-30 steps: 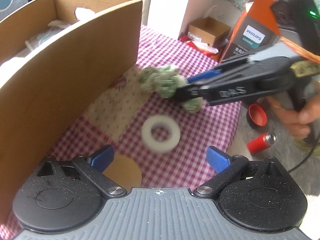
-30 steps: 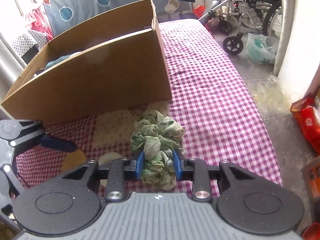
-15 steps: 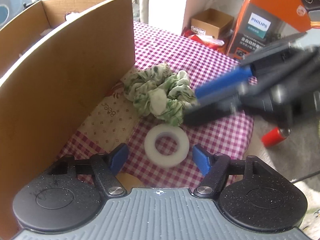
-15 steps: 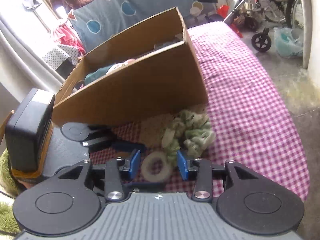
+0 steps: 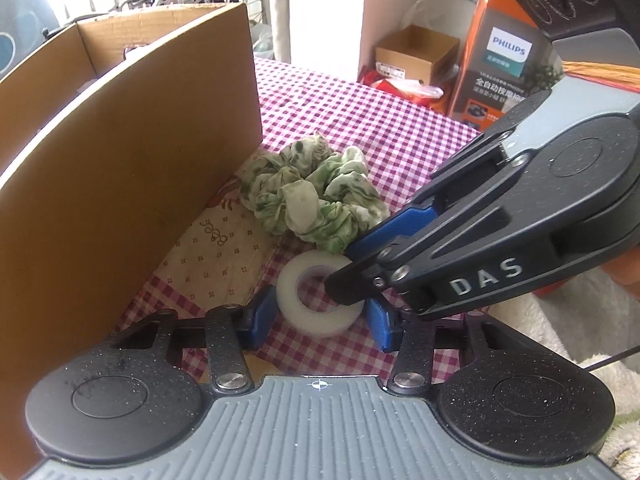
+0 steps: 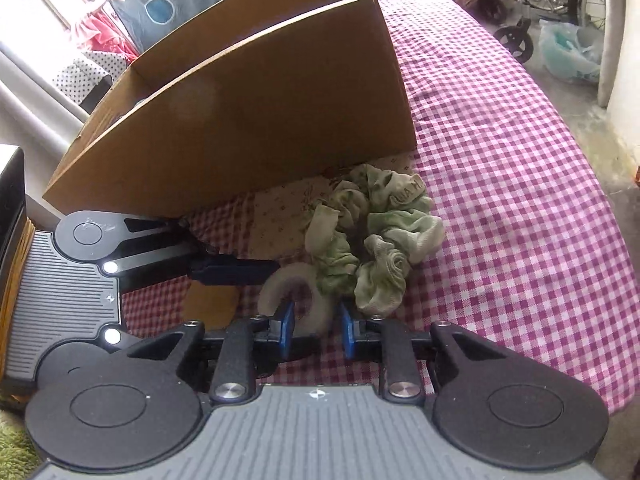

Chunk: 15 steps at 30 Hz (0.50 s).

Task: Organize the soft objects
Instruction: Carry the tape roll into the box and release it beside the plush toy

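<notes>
Where a second ago the right gripper (image 6: 314,330) was clamped on the green scrunchie (image 5: 312,196), it has since let that go and come down on the white tape roll (image 5: 320,298). One finger sits inside the roll's hole and the other outside its wall – straddling it, partly spread, not plainly squeezing yet. The left gripper (image 5: 318,320) has closed in too: its blue pads now sit just beside the roll's two sides, at lower centre of its view, though I cannot tell whether they press. The scrunchie lies loose on the checked cloth (image 6: 520,160), centre frame, near the corner of the cardboard box (image 5: 120,168). So the scrunchie is not boxed yet – the roll looks likely to go first.
</notes>
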Tool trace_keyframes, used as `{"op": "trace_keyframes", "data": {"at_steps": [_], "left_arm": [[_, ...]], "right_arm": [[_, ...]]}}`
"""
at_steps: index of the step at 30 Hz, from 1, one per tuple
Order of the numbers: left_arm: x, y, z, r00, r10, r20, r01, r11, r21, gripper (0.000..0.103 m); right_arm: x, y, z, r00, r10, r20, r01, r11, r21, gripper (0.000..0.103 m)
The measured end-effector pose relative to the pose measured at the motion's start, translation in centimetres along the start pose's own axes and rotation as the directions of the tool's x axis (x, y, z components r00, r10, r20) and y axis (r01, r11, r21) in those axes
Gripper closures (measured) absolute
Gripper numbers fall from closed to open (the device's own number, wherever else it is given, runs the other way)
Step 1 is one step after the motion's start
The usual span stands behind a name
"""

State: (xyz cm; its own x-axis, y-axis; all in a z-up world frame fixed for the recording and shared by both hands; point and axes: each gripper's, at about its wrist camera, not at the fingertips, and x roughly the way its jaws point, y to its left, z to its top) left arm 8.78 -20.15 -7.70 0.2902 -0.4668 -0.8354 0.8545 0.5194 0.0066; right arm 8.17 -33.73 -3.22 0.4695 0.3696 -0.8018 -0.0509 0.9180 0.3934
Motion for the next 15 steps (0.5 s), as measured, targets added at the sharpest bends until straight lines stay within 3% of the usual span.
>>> {"op": "trace_keyframes", "data": {"at_steps": [5,9,15], "left_arm": [[-0.9,-0.2,-0.4,1.000,0.004,0.018,-0.004,1.000,-0.006,0.055],[-3.8,-0.3,-0.9,0.997,0.033,0.073,-0.031,0.999,-0.022,0.055],[-10.1,1.2,0.2,0.971,0.136,0.196,-0.128,0.990,-0.053,0.055]], "right_arm": [[-0.3,0.9,-0.1,1.000,-0.013,0.005,0.013,1.000,0.001,0.080],[-2.2,2.6,0.0,0.999,-0.008,0.045,0.009,1.000,-0.018,0.080],[-6.0,6.9,2.9,0.984,0.041,0.171,-0.019,0.992,-0.123,0.080]]}}
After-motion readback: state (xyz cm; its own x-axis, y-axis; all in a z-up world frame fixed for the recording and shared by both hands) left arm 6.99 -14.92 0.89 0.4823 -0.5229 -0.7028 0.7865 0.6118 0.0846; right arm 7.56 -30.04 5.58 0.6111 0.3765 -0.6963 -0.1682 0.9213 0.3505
